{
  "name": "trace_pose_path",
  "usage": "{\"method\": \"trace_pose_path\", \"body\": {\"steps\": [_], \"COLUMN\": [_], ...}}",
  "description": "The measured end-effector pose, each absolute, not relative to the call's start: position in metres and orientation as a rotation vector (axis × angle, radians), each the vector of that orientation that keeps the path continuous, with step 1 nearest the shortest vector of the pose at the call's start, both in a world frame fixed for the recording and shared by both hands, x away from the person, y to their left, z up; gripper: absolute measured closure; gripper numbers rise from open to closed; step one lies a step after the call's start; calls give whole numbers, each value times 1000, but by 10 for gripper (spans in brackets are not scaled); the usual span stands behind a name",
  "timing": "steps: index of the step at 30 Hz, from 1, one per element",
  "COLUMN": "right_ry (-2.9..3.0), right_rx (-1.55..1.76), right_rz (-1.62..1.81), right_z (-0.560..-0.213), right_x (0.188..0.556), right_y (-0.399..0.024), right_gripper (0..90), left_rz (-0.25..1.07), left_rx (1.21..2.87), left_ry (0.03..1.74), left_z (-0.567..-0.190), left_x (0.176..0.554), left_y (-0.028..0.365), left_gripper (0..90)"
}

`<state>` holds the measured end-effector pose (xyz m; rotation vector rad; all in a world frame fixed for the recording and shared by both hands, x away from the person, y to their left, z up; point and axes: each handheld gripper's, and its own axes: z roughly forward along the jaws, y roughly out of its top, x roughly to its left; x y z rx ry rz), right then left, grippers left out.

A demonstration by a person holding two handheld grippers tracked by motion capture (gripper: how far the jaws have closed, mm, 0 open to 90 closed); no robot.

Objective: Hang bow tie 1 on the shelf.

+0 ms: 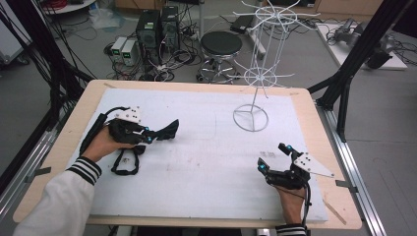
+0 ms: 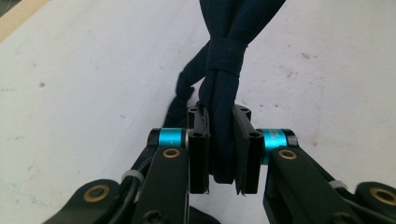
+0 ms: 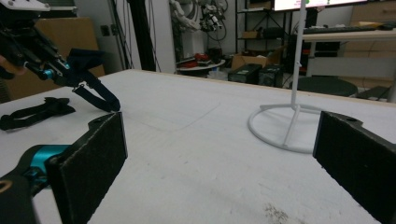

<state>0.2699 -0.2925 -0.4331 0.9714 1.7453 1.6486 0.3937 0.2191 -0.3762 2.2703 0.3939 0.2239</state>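
Observation:
A dark navy cloth piece [image 1: 167, 129], shaped like a bow tie with straps, is pinched in my left gripper [image 1: 150, 135] above the left side of the white mat. In the left gripper view the pads of my left gripper [image 2: 223, 154] press on the cloth [image 2: 224, 56] just below its wrapped knot. A black strap loop [image 1: 125, 164] lies on the mat under that hand. My right gripper [image 1: 273, 157] rests near the front right, jaws wide open and empty [image 3: 219, 158]. A white wire rack [image 1: 255, 64] stands at the back right, its ring base [image 3: 280, 126] ahead of the right jaws.
The white mat [image 1: 196, 162] covers a wooden table [image 1: 307, 105]. On the floor behind it are a round stool [image 1: 221, 44] and computer towers [image 1: 157, 27]. Black frame posts [image 1: 354, 64] rise at the right.

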Motion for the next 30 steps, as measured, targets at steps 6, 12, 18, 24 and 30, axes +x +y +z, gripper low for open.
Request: {"method": "trace_pose_path", "body": {"steps": [6, 12, 18, 24, 30], "right_ry": [1789, 1862, 1904, 1981, 2057], "right_rx": [932, 843, 772, 712, 637], "right_rz": [1706, 1778, 1825, 1822, 1808], "right_z": [-420, -401, -385, -373, -363], "right_x": [274, 279, 284, 291, 297], "right_y": [-286, -270, -254, -240, -227], "right_gripper": [21, 21, 21, 22, 22], "left_rz": [215, 204, 194, 176, 159], "left_rx": [2234, 2206, 2177, 2145, 2123], "left_ry": [373, 336, 309, 296, 264], "left_z": [-371, -366, -361, -357, -353], "left_x": [389, 384, 378, 375, 370], "left_y": [215, 210, 203, 195, 184], "left_gripper": [782, 782, 782, 782, 782]}}
